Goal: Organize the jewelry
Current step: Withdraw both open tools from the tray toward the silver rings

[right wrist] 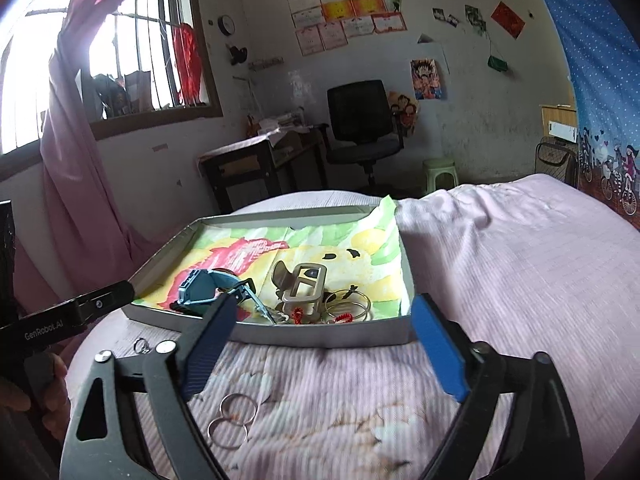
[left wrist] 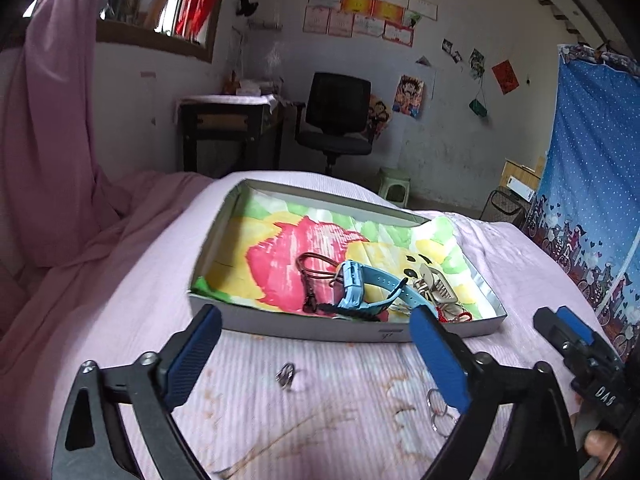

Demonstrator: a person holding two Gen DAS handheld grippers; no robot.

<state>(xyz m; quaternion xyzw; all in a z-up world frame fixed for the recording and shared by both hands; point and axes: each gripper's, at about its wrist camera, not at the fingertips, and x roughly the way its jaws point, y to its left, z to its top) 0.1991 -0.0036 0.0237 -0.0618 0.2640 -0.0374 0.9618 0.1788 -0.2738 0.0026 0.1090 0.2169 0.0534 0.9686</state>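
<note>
A shallow grey box (left wrist: pixel 320 330) lined with bright painted paper sits on the pink bed; it also shows in the right wrist view (right wrist: pixel 320 338). In it lie a blue watch (left wrist: pixel 360 284), a brown cord (left wrist: pixel 316 268), a beige hair clip (right wrist: pixel 304 284), silver bangles (right wrist: pixel 348 304) and red thread. On the bedcover before the box lie a small silver ring (left wrist: pixel 286 374) and two linked silver rings (right wrist: pixel 232 420). My left gripper (left wrist: pixel 316 340) is open and empty above the small ring. My right gripper (right wrist: pixel 322 330) is open and empty, the linked rings near its left finger.
The pink bedcover (right wrist: pixel 500 280) rises in a fold right of the box. A pink curtain (left wrist: pixel 52 140) hangs at the left, a blue patterned cloth (left wrist: pixel 592 180) at the right. A desk, a black office chair (left wrist: pixel 336 120) and a green stool stand beyond the bed.
</note>
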